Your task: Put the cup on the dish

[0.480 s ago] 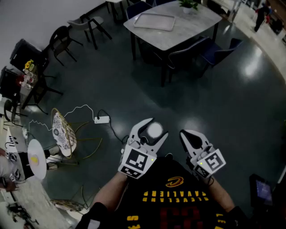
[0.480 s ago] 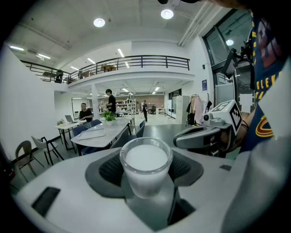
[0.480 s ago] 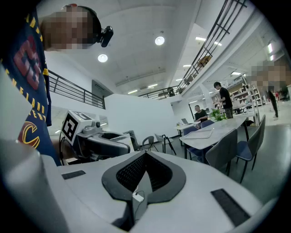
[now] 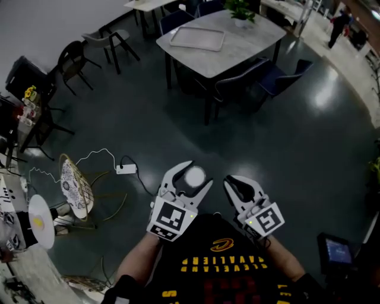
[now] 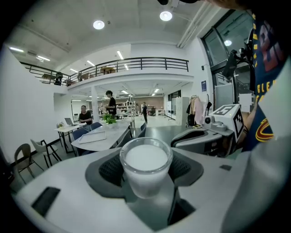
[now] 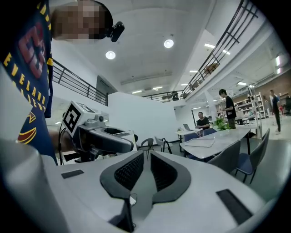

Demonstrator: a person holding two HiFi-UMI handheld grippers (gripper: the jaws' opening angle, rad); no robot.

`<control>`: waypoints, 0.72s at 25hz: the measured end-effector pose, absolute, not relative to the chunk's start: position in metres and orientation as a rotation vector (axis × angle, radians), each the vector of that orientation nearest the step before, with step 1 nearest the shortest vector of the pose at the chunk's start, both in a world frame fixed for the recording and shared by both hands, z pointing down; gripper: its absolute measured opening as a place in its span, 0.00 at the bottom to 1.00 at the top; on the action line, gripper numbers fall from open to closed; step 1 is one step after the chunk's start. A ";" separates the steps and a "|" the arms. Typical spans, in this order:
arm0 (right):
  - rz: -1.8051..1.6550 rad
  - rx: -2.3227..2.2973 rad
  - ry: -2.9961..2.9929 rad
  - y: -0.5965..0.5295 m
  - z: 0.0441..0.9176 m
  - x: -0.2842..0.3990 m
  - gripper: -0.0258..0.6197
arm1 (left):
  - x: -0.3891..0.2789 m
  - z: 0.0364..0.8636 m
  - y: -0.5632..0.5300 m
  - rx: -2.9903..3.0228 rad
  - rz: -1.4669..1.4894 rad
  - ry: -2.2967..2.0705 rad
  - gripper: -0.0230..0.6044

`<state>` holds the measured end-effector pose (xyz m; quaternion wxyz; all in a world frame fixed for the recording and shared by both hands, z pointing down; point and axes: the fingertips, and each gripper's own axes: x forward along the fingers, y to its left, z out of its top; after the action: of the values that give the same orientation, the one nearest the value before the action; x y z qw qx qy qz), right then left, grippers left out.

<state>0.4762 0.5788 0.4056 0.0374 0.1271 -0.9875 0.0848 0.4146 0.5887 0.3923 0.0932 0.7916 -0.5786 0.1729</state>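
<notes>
The cup (image 4: 195,176) stands upright low in the middle of the head view, well short of any surface, clamped between the pads of the left hand-held gripper (image 4: 194,178); the left gripper view shows it clear-walled and white inside nearly to the rim. Just to its right, apart from it, the right hand-held gripper (image 4: 233,182) has its jaws pressed together on nothing. Above both, a wide stretch of dark floor (image 4: 285,136) lies open up to the bench (image 4: 249,41) at top centre. Dark chairs (image 4: 237,77) are tucked along the bench's near edge. On it a pale tray (image 4: 198,37) lies flat toward the left edge, with a potted plant (image 4: 237,9) beyond. At the left, a white cable and power strip (image 4: 126,169) trail across the floor
</notes>
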 end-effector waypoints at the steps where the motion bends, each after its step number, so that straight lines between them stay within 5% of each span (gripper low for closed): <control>1: 0.255 0.377 -3.032 0.578 0.401 0.467 0.14 | 0.409 0.389 0.586 2.361 0.515 -1.712 0.46; 5: 0.236 0.332 -3.033 0.576 0.396 0.431 0.24 | 0.382 0.376 0.573 2.408 0.518 -1.695 0.46; 18: 0.039 0.369 -2.967 0.572 0.391 0.309 0.27 | 0.273 0.362 0.547 2.475 0.464 -1.611 0.46</control>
<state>0.3090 0.5723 0.3911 0.0756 0.1230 -0.9894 0.0131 0.2729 0.5475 0.3622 0.0759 0.8256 -0.5372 0.1548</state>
